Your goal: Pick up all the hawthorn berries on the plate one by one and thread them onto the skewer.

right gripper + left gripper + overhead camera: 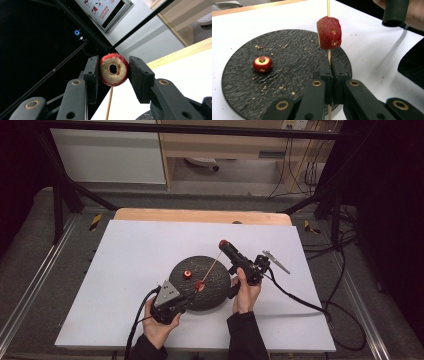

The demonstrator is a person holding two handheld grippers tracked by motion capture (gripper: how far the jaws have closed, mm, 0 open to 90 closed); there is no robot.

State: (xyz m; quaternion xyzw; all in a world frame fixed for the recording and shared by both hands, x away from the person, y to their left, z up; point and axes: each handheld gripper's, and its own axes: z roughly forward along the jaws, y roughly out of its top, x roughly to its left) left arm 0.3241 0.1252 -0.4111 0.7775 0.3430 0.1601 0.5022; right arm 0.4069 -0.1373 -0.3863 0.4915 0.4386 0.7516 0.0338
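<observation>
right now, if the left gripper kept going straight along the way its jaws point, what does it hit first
Probably the strawberry piece threaded on the skewer that the left gripper clamps; it sits just ahead of the jaw tips. Depth is uncertain.

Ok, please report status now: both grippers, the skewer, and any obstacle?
Left gripper shut on skewer, one fruit piece threaded. Right gripper shut on second fruit piece at skewer's far end. Third piece on black plate. Nothing blocking.

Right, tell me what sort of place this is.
Probably a lab recording station, not a kitchen: a black metal frame surrounds the white table, loose cables trail over the floor, and an instruction poster hangs behind.
</observation>
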